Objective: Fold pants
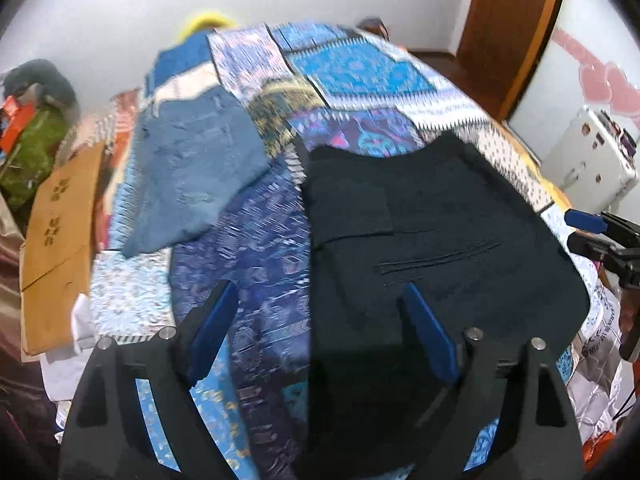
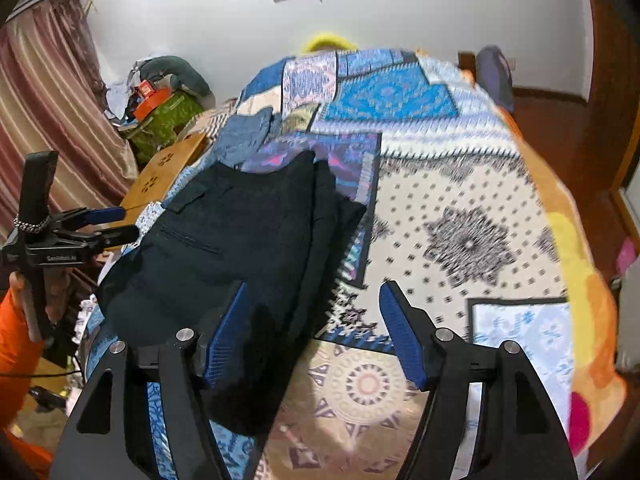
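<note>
Black pants [image 2: 240, 240] folded, prob. — grippers [image 1: 320, 336] agape

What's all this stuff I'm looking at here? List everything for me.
black pants: one, black, folded, lying on the bedspread nearest the grippers
blue jeans: one, faded blue, on the bedspread beyond the black pants, toward the wall
patchwork bedspread: one, blue, white and purple patterns, covering the bed
wooden board: one, tan with flower cut-outs, beside the bed
green bag: one, green, by the wall, with an orange box on top
curtain: one, striped maroon, at the room's side
wooden door: one, brown, far corner
left gripper: one, black with blue pads, open, empty
right gripper: one, black with blue pads, open, empty
</note>
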Tool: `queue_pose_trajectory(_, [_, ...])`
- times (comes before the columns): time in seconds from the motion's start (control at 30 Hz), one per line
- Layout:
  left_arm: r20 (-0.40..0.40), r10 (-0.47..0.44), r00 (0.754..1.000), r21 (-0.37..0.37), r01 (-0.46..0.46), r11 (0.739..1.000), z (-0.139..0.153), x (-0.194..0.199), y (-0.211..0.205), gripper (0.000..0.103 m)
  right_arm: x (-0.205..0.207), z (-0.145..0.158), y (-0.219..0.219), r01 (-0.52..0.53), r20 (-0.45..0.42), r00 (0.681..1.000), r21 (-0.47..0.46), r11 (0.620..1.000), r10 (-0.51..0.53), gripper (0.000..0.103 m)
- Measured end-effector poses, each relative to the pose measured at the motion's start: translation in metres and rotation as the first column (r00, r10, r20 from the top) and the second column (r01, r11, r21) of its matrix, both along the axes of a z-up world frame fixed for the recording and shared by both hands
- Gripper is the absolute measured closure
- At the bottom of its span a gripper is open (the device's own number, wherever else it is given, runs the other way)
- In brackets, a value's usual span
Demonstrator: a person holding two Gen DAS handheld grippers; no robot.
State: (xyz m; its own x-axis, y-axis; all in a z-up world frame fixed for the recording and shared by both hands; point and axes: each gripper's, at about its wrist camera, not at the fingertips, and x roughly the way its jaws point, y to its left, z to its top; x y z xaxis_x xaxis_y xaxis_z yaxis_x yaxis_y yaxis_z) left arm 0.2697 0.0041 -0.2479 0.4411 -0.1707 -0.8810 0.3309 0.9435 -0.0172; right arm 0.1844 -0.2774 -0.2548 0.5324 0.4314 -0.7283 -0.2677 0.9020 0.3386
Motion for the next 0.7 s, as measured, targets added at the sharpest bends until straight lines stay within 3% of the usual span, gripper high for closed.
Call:
queue_pose_trajectory(0.23, [-0.137,-0.026,0.990,-0.086,0.015,0.996,-0.030,0.029,-0.012,0.017,0.020,-0.031,0.012,-0.041,-0.104,0.993,0.072,0.997,0.049,0.036])
queue_pose_trajectory(0.33, [-0.174,-0.025,0.984,-0.095,0.008,0.995,-0.039,0.041,-0.016,0.007,0.032,-0.038,0.013,-0.055,-0.134,0.988,0.123,0.991,0.072,0.031])
queue_pose_trajectory(0.53, [-0.290,-0.043,0.956,-0.218,-0.022,0.976,-0.054,0.061,-0.010,0.006,0.053,-0.049,0.012,-0.080,-0.178,0.977,0.185,0.979,0.113,0.026])
queue_pose_trajectory(0.7, [-0.280,-0.093,0.955,-0.284,0.010,0.959,-0.054,0.072,-0.026,0.006,0.061,-0.052,0.013,-0.104,-0.177,0.974,0.213,0.971,0.143,0.025])
